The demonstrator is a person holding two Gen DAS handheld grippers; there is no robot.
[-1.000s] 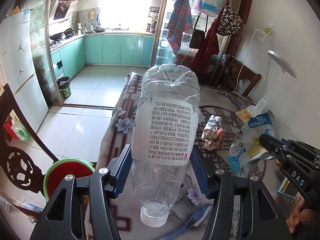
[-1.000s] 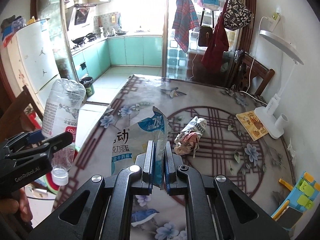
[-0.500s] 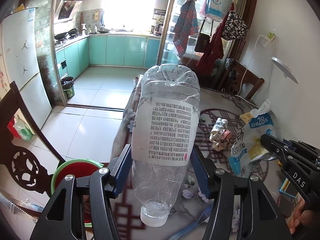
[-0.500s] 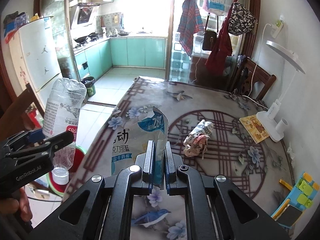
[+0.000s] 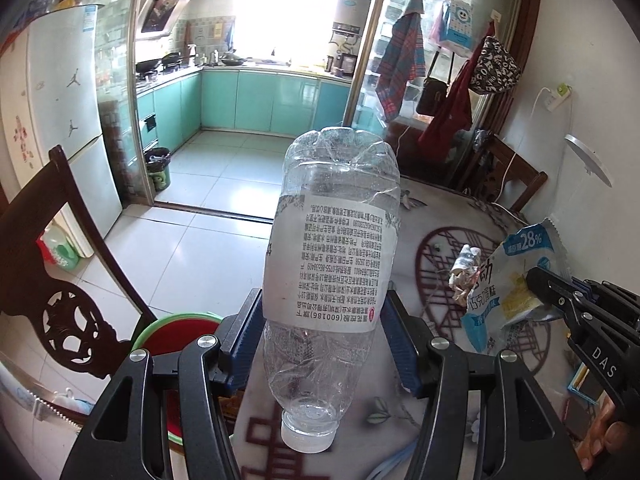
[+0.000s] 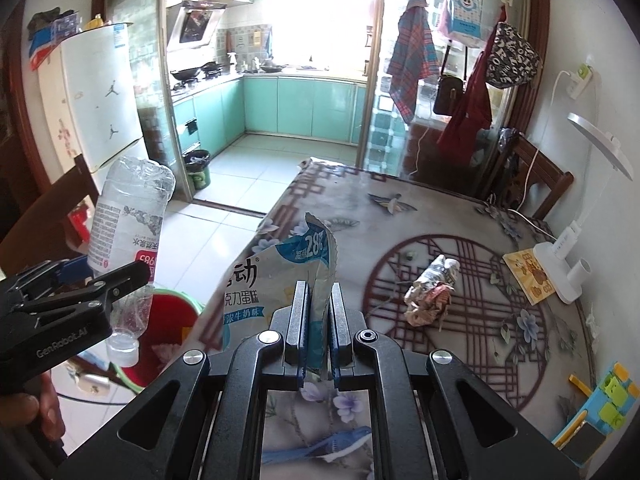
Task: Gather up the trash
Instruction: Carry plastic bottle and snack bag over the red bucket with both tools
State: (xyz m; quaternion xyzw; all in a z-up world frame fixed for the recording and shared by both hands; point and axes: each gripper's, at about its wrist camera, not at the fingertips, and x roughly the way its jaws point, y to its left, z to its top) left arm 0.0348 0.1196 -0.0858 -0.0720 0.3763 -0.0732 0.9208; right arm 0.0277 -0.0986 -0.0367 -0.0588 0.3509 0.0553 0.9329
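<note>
My left gripper (image 5: 322, 320) is shut on an empty clear plastic bottle (image 5: 332, 264), held upside down with its white cap toward me; the same bottle (image 6: 126, 232) shows at the left of the right wrist view. My right gripper (image 6: 318, 312) is shut on a torn blue-and-white snack wrapper (image 6: 276, 280), which also appears at the right edge of the left wrist view as the wrapper (image 5: 508, 276). A crumpled paper wad (image 6: 430, 290) lies on the patterned table (image 6: 420, 208). A red bin with a green rim (image 6: 168, 316) stands on the floor beside the table's left edge, below the bottle.
A dark carved wooden chair (image 5: 52, 264) stands left of the bin. A white desk lamp (image 6: 576, 252), a yellow card (image 6: 530, 278) and a toy block set (image 6: 604, 404) occupy the table's right side. Beyond lies the tiled kitchen floor (image 5: 224, 168) with a small black waste bin (image 5: 158, 168).
Both grippers have shifted leftward off the table edge with their loads; more floor, the chair and the red bin now show under the bottle. Neither grip has altered.
</note>
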